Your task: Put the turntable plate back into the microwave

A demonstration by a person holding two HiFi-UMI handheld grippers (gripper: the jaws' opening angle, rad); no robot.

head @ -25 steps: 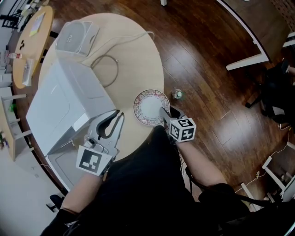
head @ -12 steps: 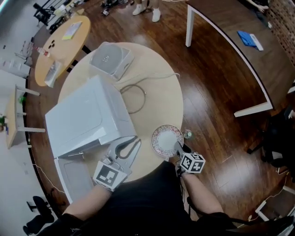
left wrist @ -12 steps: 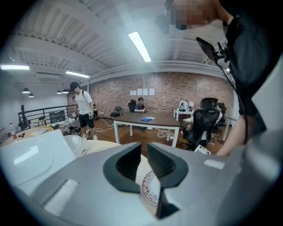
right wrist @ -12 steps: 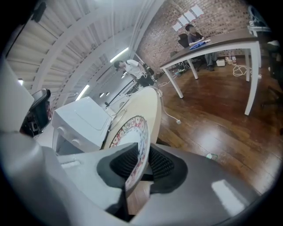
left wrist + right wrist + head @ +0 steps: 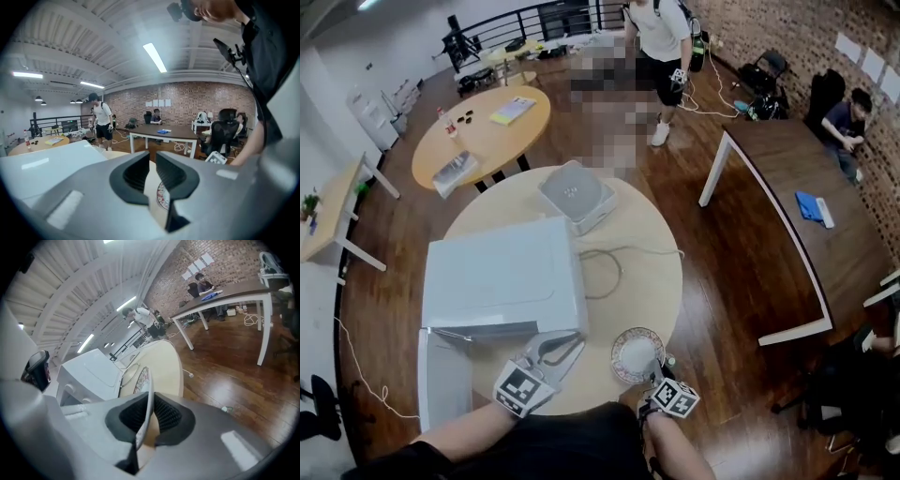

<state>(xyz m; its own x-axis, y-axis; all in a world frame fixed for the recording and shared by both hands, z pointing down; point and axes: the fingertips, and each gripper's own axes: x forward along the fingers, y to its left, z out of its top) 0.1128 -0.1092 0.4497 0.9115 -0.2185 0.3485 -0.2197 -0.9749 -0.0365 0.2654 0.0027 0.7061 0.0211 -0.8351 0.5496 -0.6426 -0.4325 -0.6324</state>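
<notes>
The turntable plate (image 5: 636, 353), white with a patterned red rim, sits near the front right edge of the round table (image 5: 647, 281). My right gripper (image 5: 657, 372) has the plate's near rim between its closing jaws, and the pads press on it. In the right gripper view the plate (image 5: 142, 376) runs edge-on through the gripper (image 5: 151, 401). The white microwave (image 5: 502, 277) stands to the left, its door (image 5: 441, 375) swung open. My left gripper (image 5: 565, 344) hangs open in front of the microwave, with nothing in it. In the left gripper view the plate (image 5: 161, 197) shows through this gripper's (image 5: 153, 164) gap.
A grey box (image 5: 575, 194) and a looped cable (image 5: 602, 259) lie on the table behind the plate. A second round table (image 5: 483, 131) stands beyond, and a dark desk (image 5: 787, 187) at the right. A person (image 5: 661, 37) stands at the far end.
The head view has tipped up, so more of the room shows. My right gripper stays at the plate's near rim. The left gripper has moved right, closer to the plate.
</notes>
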